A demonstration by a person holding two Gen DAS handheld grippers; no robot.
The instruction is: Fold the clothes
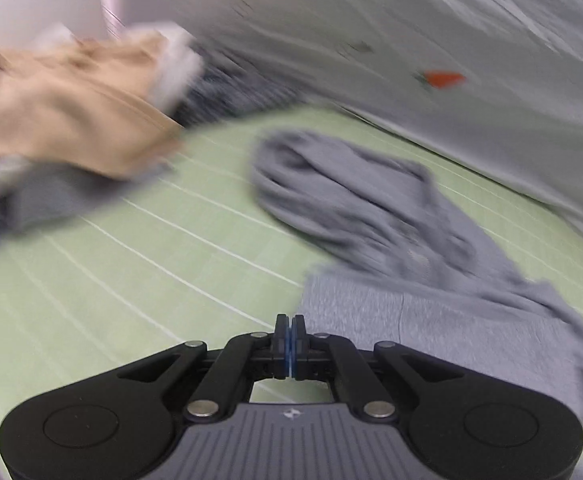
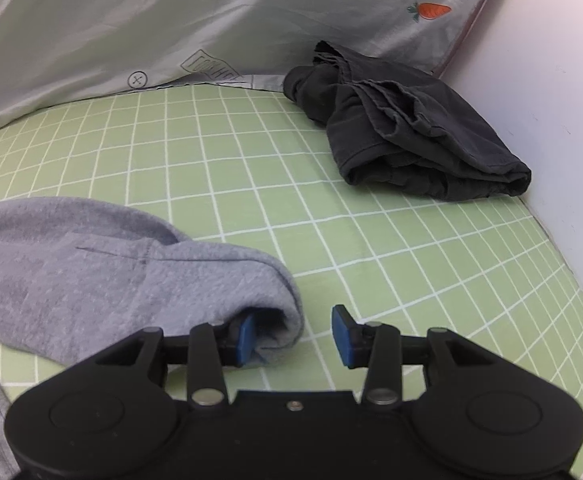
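A grey sweatshirt [image 2: 91, 264] lies crumpled on the green checked bed sheet [image 2: 251, 168]; the left claw [image 1: 290, 330] is clenched empty, the right claw [image 2: 293, 338] released beside the sleeve.

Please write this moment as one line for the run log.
left gripper: shut, empty | right gripper: open, grey garment edge at one pad | dark garment: crumpled by wall
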